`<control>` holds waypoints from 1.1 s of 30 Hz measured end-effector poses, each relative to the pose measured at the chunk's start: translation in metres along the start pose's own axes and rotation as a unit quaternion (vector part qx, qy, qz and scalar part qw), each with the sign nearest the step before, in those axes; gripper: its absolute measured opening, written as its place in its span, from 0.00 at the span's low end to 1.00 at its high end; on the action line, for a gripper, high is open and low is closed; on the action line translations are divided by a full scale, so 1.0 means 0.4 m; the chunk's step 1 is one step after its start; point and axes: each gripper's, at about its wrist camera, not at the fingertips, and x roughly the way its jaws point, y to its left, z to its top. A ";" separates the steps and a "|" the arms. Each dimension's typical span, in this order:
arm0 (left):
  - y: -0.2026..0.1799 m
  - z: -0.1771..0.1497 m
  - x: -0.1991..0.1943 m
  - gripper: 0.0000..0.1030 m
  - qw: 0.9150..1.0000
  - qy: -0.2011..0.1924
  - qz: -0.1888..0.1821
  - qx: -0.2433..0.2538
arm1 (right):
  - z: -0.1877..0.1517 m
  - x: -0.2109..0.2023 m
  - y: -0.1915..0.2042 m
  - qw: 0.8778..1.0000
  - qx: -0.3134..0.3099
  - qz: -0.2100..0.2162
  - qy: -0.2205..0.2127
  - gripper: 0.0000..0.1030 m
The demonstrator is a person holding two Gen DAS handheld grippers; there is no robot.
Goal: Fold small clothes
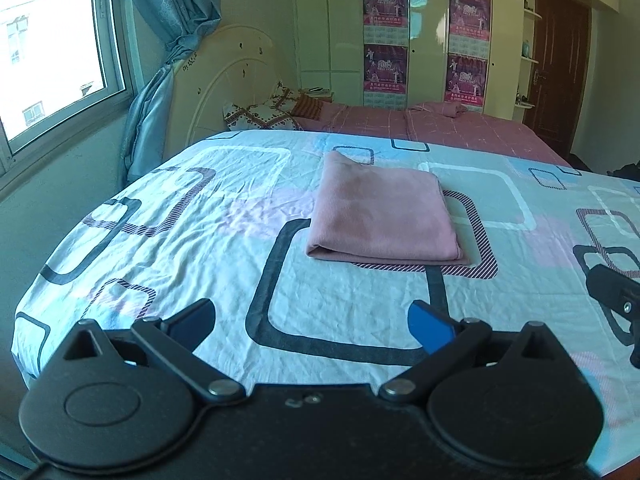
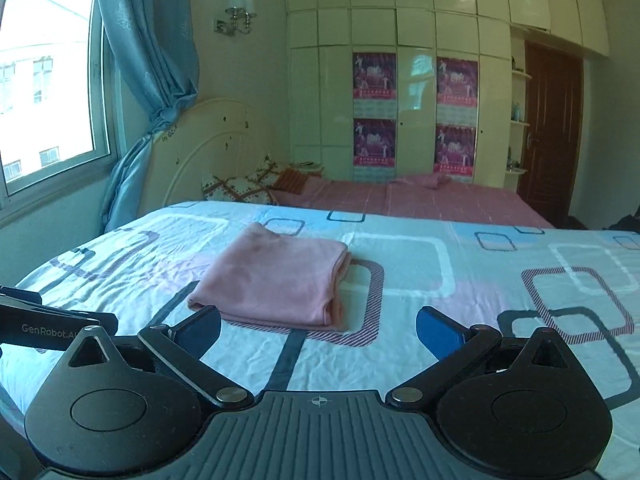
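A pink garment (image 1: 382, 212) lies folded into a neat rectangle on the patterned bed sheet (image 1: 224, 280). My left gripper (image 1: 310, 326) is held back from it, near the front edge of the bed, open with nothing between its fingers. The right wrist view shows the same folded pink garment (image 2: 276, 280) a little left of centre. There my right gripper (image 2: 318, 332) is also open wide and empty, short of the cloth. The right gripper's body (image 1: 618, 296) shows at the right edge of the left wrist view, and the left gripper's body (image 2: 48, 322) at the left edge of the right wrist view.
The sheet (image 2: 460, 320) with square patterns covers the near bed. Behind it stands a second bed (image 1: 440, 128) in pink, with pillows (image 1: 264, 114) and a headboard. A window (image 1: 52, 52) and blue curtain (image 1: 168, 40) are at left, wardrobes (image 2: 400, 100) and a brown door (image 2: 550, 128) at the back.
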 end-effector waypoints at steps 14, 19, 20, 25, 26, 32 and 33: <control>-0.010 -0.016 -0.159 0.99 1.000 -0.026 -0.017 0.005 | 0.019 -0.148 0.004 1.000 0.006 0.005 -0.030 1.00; -0.013 -0.021 -0.167 0.99 0.999 -0.028 -0.016 0.013 | 0.012 -0.167 -0.001 0.999 0.021 0.009 -0.032 1.00; -0.014 -0.022 -0.167 0.99 0.999 -0.027 -0.016 0.012 | 0.011 -0.171 0.002 0.999 0.019 0.007 -0.034 1.00; -0.003 -0.024 -0.166 0.99 1.000 -0.025 -0.017 0.007 | 0.008 -0.177 0.001 0.999 0.025 0.009 -0.034 1.00; -0.002 -0.024 -0.166 0.99 1.000 -0.026 -0.015 0.008 | 0.007 -0.178 0.002 0.999 0.024 0.008 -0.034 1.00; 0.011 -0.025 -0.164 0.99 1.000 -0.024 -0.009 0.004 | 0.008 -0.184 0.012 0.999 0.021 0.007 -0.037 1.00; 0.013 -0.025 -0.164 0.99 1.000 -0.025 -0.008 0.004 | 0.008 -0.184 0.011 0.999 0.021 0.007 -0.038 1.00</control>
